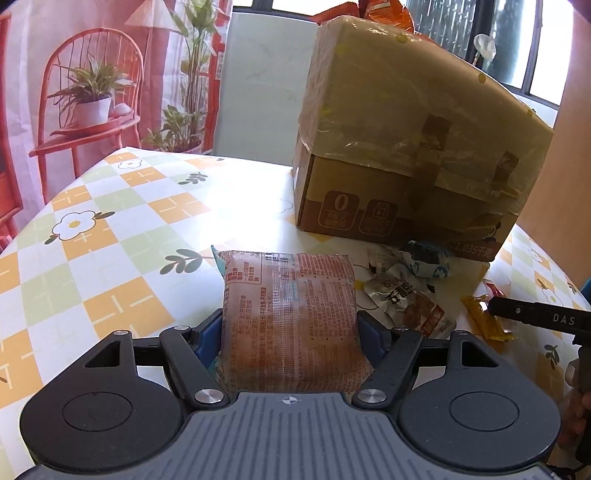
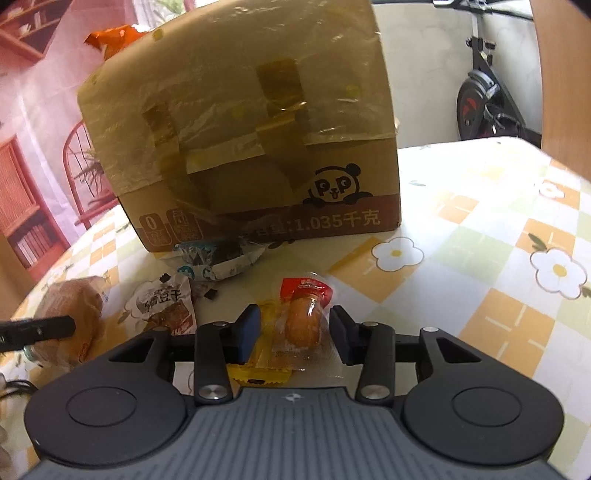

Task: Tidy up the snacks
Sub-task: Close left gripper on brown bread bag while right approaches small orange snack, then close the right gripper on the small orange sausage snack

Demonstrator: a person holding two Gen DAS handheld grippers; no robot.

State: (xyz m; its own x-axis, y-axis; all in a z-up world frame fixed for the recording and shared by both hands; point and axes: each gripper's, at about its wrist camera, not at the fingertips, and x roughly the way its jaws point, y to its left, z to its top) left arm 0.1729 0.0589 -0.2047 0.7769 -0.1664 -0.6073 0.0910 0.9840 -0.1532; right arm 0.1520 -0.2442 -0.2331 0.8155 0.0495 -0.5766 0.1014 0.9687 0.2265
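Observation:
My left gripper [image 1: 290,326] is shut on a pink bread packet [image 1: 290,295], its blue pads pressed on both sides; the same packet shows at the left of the right wrist view [image 2: 72,314]. My right gripper [image 2: 295,332] is open, its pads on either side of a clear packet with an orange snack and red label [image 2: 304,317], which lies over a yellow sachet [image 2: 258,371]. A taped cardboard box [image 1: 406,155] stands behind the snacks, also in the right wrist view [image 2: 258,147]. A silver tofu packet [image 2: 166,306] and a blue-white wrapper [image 2: 218,258] lie before the box.
The table has a checkered flower cloth [image 1: 110,229]. Orange snack bags [image 1: 384,11] stick out above the box. A red chair with a potted plant [image 1: 92,99] stands beyond the table's far left edge. An exercise bike [image 2: 484,99] stands at the back right.

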